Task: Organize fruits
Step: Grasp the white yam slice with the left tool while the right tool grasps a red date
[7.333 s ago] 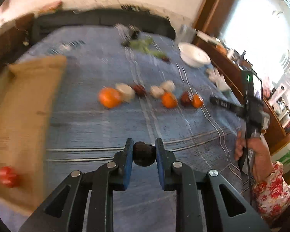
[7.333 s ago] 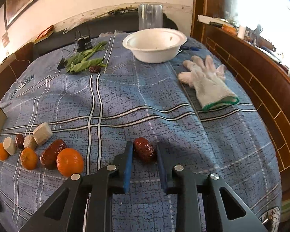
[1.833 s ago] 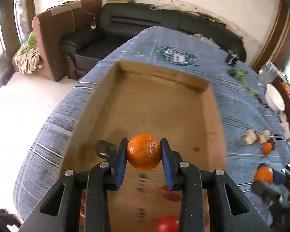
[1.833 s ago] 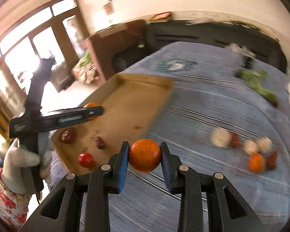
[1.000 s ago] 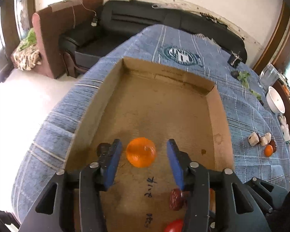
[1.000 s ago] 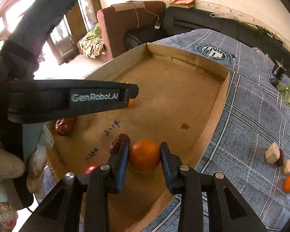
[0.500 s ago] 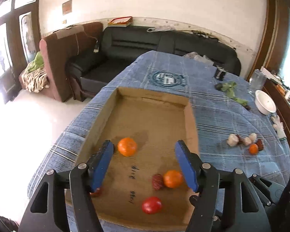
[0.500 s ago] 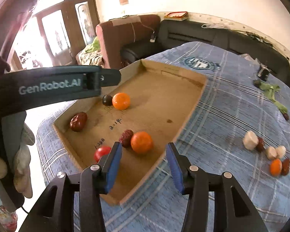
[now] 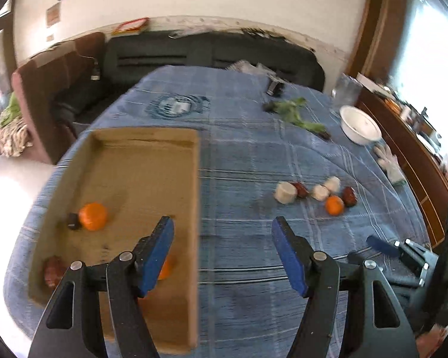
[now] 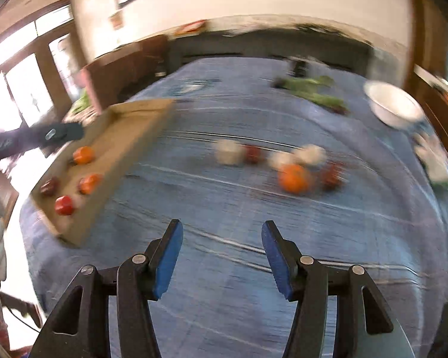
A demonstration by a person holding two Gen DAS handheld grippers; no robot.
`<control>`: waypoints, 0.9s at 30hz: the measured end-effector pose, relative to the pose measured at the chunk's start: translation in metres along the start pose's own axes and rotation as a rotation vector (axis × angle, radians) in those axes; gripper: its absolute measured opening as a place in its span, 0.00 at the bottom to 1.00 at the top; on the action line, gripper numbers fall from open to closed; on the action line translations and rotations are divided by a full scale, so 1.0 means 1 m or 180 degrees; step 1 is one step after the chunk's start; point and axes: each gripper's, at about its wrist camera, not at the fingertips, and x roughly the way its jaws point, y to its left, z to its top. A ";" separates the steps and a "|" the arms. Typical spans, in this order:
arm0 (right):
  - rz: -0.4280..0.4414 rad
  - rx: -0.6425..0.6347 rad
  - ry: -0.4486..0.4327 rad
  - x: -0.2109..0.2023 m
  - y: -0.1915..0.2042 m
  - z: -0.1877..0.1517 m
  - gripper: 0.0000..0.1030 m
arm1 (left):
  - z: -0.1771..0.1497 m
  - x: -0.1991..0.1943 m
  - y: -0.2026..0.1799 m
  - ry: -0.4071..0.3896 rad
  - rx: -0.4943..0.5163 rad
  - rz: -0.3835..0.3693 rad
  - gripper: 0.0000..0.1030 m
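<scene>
A shallow cardboard box [image 9: 140,149] lies on the blue checked cloth at the left. In it are an orange [image 9: 92,216], a second orange [image 10: 88,183], a red fruit [image 10: 64,205] and dark dates [image 10: 49,186]. On the cloth to the right lie an orange [image 9: 334,205], dark red dates [image 9: 349,196] and pale chunks [image 9: 285,192]; the same orange shows in the right wrist view [image 10: 294,178]. My left gripper [image 9: 222,252] is open and empty above the box's right wall. My right gripper [image 10: 222,258] is open and empty over the cloth.
A white bowl [image 9: 360,125] stands at the back right beside a white glove [image 9: 389,161]. Green leaves [image 9: 295,113] lie at the back. A wooden ledge [image 9: 415,161] borders the right side. A dark sofa [image 9: 212,56] is behind the table.
Both grippers let go of their oranges into the box about a second ago, opened wide, and have since swung right, away from the box toward the loose fruit.
</scene>
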 end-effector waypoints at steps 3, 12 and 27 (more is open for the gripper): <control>-0.0089 0.0246 0.0001 -0.001 -0.038 0.004 0.58 | 0.000 0.020 -0.020 0.0092 0.0094 -0.0088 0.65; -0.0223 0.0594 -0.0065 0.021 -0.090 0.038 0.58 | 0.011 0.089 -0.050 0.0337 0.0052 -0.0278 0.65; -0.0177 0.0707 0.0002 0.077 -0.106 0.059 0.56 | 0.022 0.146 -0.067 0.0429 0.0168 -0.0331 0.59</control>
